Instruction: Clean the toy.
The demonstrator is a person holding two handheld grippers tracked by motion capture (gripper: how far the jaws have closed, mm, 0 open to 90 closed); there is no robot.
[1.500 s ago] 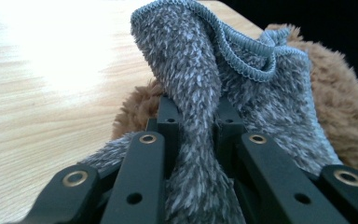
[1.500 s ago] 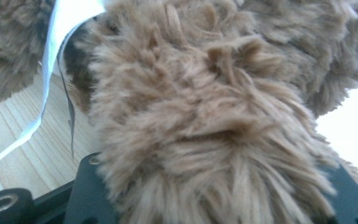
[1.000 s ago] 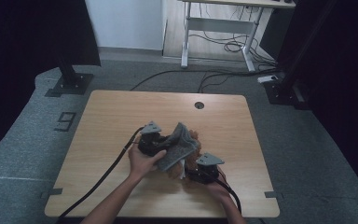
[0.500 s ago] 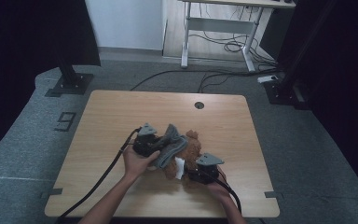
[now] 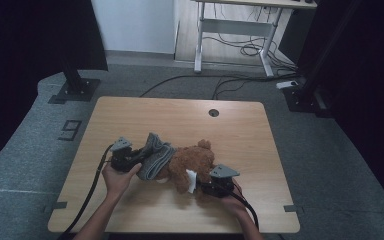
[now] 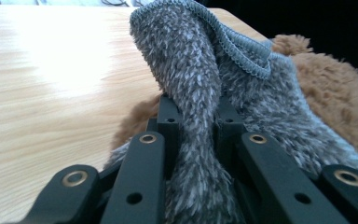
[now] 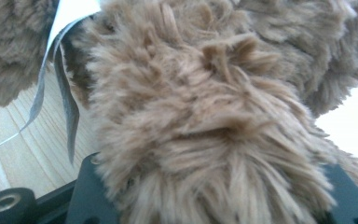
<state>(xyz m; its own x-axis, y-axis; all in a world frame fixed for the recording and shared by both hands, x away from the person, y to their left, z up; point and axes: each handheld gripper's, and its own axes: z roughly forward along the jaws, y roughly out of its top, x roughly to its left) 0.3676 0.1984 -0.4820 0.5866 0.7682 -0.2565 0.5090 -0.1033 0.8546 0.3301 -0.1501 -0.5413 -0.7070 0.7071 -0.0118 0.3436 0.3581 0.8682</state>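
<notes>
On a light wooden table, a brown plush teddy bear is seen lying on its side between two hand-held grippers. A fold of grey fleecy cloth, edged with a stitched hem, is clamped tightly between the narrowly closed jaws of the left gripper, as seen in the left gripper view; the rest of the cloth is draped over the bear's left end, just beside that gripper. A shaggy brown limb of the bear is gripped between the partly closed jaws of the right gripper, at the bear's lower right. A white sewn-in label is shown hanging from the toy close to the right gripper. Both of the person's hands are placed at the table's near edge.
</notes>
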